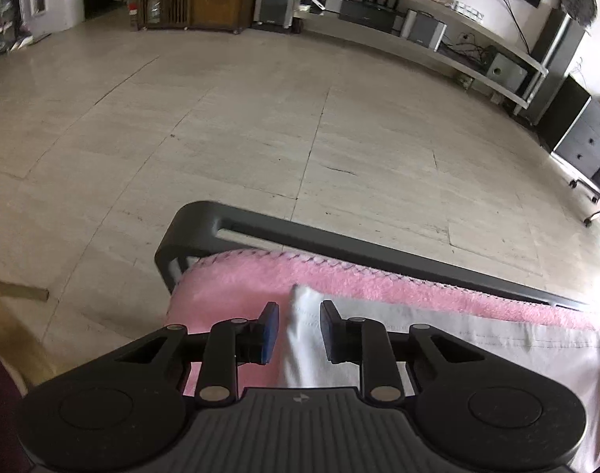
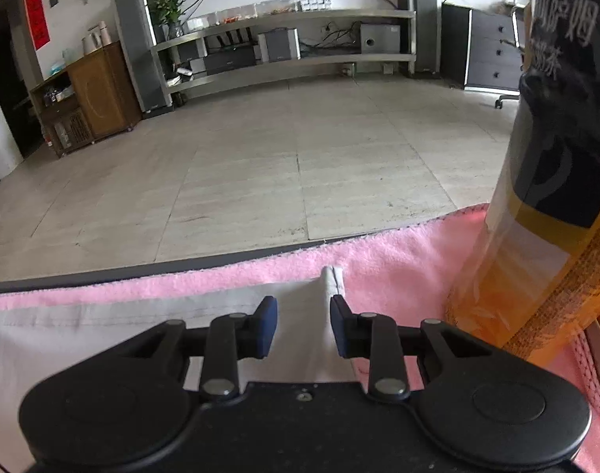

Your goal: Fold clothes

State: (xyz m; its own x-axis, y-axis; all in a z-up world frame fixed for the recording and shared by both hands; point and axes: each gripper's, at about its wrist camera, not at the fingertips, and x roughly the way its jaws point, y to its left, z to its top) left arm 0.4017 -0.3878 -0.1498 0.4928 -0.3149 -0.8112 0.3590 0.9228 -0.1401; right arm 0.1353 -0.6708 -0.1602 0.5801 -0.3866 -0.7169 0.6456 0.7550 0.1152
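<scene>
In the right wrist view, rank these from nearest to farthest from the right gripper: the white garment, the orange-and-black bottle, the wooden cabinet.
From the right gripper:
1. White garment, directly under the fingers.
2. Orange-and-black bottle, standing at right on the pink towel.
3. Wooden cabinet, across the floor at far left.

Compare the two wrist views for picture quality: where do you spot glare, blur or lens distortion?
Left wrist view: glare washes out the white garment toward the right edge, and the fisheye bows the table's dark edge. Right wrist view: even light; the orange bottle looms soft and oversized, and the shelf curves.
</scene>
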